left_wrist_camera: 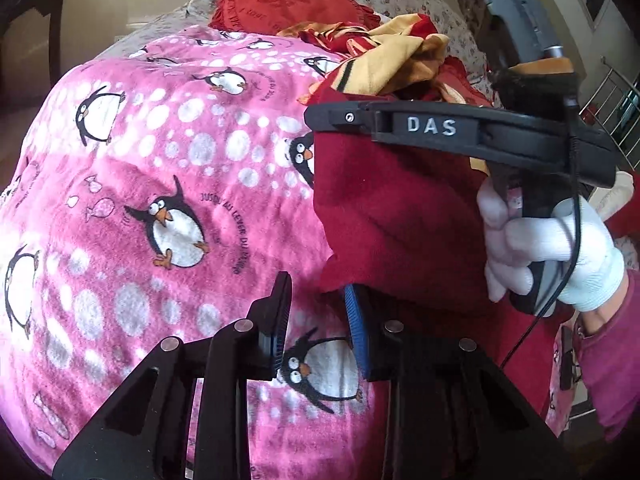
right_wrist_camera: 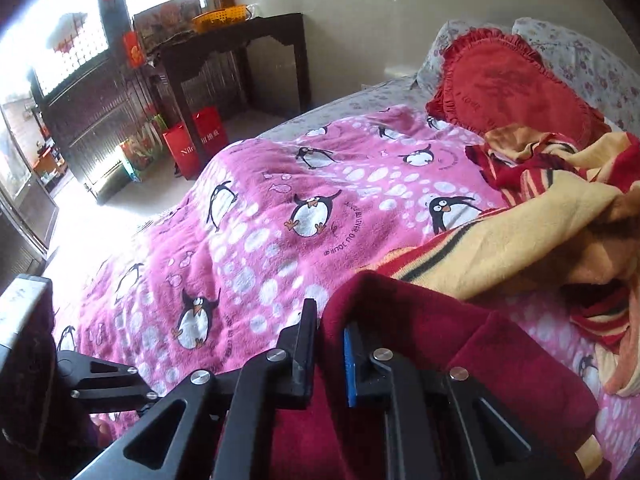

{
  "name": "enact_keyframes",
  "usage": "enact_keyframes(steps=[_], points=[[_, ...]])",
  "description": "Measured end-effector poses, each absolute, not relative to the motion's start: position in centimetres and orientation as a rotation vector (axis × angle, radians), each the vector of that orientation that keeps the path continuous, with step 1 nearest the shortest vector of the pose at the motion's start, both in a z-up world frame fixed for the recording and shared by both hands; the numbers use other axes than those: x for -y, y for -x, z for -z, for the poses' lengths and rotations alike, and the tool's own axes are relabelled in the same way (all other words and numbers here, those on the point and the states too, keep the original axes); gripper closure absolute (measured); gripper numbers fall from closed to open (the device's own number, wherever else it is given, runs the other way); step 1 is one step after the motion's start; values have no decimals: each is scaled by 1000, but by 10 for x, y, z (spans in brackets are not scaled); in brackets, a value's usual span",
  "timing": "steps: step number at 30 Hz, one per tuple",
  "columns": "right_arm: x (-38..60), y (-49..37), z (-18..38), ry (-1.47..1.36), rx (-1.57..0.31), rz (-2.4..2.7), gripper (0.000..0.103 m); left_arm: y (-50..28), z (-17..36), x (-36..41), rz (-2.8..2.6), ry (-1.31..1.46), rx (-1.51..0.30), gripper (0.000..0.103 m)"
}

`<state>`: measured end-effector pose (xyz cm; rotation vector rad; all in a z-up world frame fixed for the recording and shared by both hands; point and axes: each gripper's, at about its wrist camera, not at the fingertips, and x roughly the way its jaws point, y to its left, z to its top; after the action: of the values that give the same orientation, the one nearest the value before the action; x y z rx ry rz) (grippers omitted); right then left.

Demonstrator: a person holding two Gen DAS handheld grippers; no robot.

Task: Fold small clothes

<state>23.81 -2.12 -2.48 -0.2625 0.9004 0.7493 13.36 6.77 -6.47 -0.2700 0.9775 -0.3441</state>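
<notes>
One dark red garment (left_wrist_camera: 400,216), soft, limp fleece, lies on the bed's penguin blanket (left_wrist_camera: 160,160) just right of the left gripper (left_wrist_camera: 316,320), whose jaws stand apart, empty. From the right wrist, the right gripper (right_wrist_camera: 330,344) pinches its near edge; take corners, since it sags.

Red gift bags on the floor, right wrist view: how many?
1 red gift bag for sure, standing by the dark table. The bright packages beside it are too washed out to tell; more may be hidden.
</notes>
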Motion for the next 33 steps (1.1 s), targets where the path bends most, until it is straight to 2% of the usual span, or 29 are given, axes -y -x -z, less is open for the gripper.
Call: enact_keyframes(steps=[5,7,9,12,13,16,18,19,20,21,26,28,29,30,32,33], points=[[26,-248,47,187,-871,-708,91,-129,69,-69,315,246,-1004,76],[37,-241,39,130,-906,-710,84,-122,64,-71,297,241,-998,76],[55,-221,23,119,-889,-705,57,-115,55,-77,270,227,-965,76],[108,-174,-1,171,-797,-629,38,-107,39,-82,240,187,-917,76],[124,-164,-4,178,-789,-591,36,-107,36,-81,233,170,-905,76],[192,-135,-2,168,-791,-425,36,-106,27,-72,239,130,-882,71],[230,-127,5,114,-826,-327,38,-108,25,-60,247,114,-872,53],[254,-124,12,51,-868,-288,42,-108,25,-53,248,104,-868,50],[270,-122,20,12,-908,-259,53,-108,25,-45,251,95,-864,48],[283,-119,30,4,-947,-216,57,-111,26,-38,255,85,-865,48],[303,-120,60,-26,-995,-120,60,-125,45,5,246,-12,-908,48],[296,-126,62,5,-989,-95,57,-130,55,18,218,-58,-914,48],[291,-129,63,18,-994,-92,47,-133,59,24,203,-85,-915,42],[288,-132,65,3,-1001,-113,27,-135,62,28,195,-101,-921,39],[287,-133,69,-30,-1000,-163,8,-138,68,32,181,-117,-929,38],[281,-135,72,-3,-1005,-158,4,-138,68,34,172,-124,-928,38]])
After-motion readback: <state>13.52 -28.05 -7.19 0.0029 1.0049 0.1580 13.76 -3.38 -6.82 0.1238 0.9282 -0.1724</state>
